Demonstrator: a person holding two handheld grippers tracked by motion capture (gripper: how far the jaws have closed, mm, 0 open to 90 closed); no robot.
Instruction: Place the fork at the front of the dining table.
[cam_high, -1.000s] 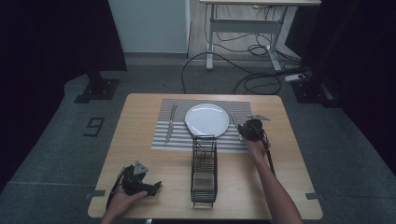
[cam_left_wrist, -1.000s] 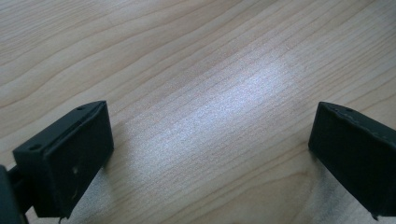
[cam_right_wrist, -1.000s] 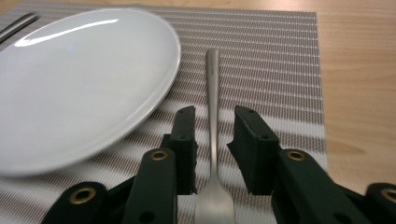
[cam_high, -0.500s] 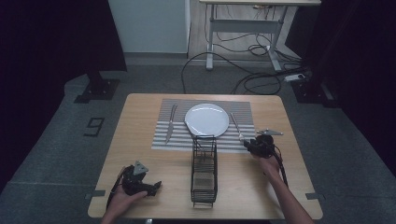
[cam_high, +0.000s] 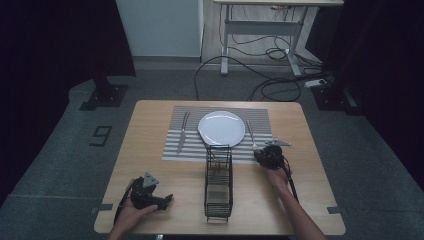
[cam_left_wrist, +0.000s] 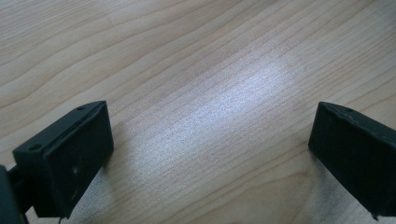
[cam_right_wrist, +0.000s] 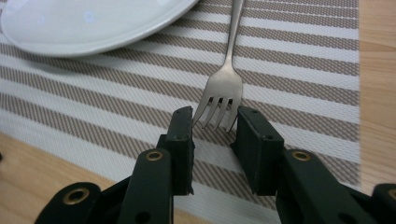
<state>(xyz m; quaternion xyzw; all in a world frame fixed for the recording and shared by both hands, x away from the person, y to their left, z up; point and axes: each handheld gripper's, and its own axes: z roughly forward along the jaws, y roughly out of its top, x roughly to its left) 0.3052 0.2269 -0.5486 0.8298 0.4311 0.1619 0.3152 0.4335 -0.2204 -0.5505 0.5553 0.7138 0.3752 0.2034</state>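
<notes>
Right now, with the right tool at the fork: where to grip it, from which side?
Grip the fork at its tines, from the near mat edge. It lies flat on the striped mat, tines toward the right tool, whose open jaws already flank them; the handle runs beside the plate.

**Room and surroundings**

Grey carpet floor (cam_high: 350, 165). Wooden table (cam_high: 150, 125) at centre. Behind it, a white cabinet (cam_high: 160, 27) and a metal-framed desk (cam_high: 260, 35), with black cables (cam_high: 260, 85) looped beneath. Dark curtains (cam_high: 45, 45) on both sides. A "9" marker (cam_high: 101, 135) on the floor.

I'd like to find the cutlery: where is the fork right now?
The fork lies on the striped placemat just right of the white plate, its tines between the right gripper's jaws.
</notes>
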